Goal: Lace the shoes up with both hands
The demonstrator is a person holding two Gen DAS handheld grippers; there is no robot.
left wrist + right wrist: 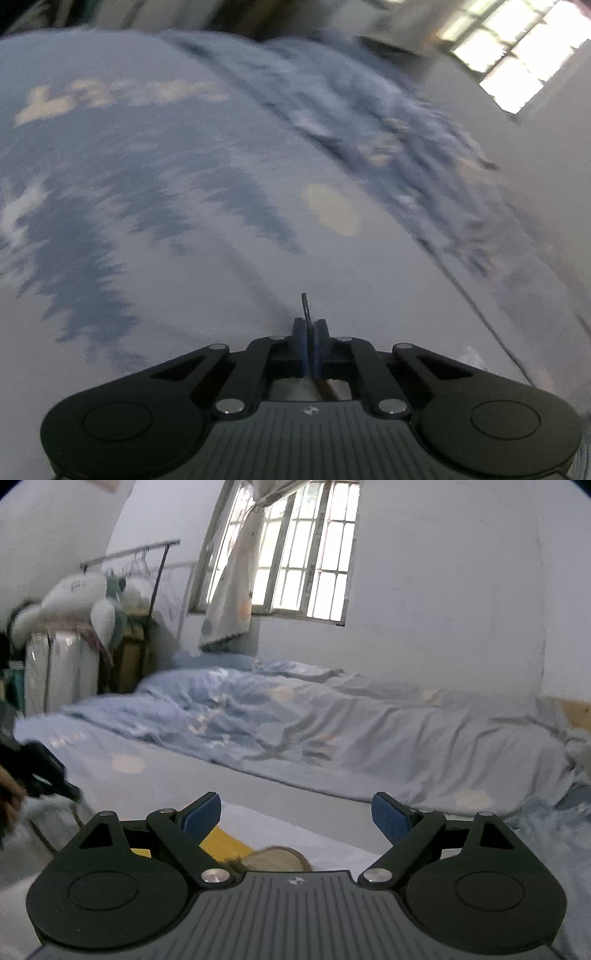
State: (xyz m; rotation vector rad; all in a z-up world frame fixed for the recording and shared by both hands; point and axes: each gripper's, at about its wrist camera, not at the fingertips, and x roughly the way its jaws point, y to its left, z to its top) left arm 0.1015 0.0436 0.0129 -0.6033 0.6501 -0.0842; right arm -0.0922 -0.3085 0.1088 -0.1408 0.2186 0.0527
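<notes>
In the left wrist view my left gripper point(312, 326) is shut, its blue pads pressed together on a thin dark shoelace tip point(305, 306) that sticks out past them. A brown stretch of the lace point(325, 392) runs back under the pads. The picture is blurred, and no shoe shows in it. My right gripper point(295, 814) stands open with nothing between its blue pads point(203, 818). Just below it lies a tan rounded shape point(277, 858) beside a yellow patch point(223, 843), likely part of the shoe, mostly hidden. The left gripper point(48, 775) shows dark at that view's left edge.
Everything lies on a bed with a pale blue patterned sheet point(166, 184). A rumpled blue quilt point(295, 720) is piled along the wall. A barred window point(295, 554) with a curtain is behind, and stacked bedding and plush toys point(74, 620) stand at the left.
</notes>
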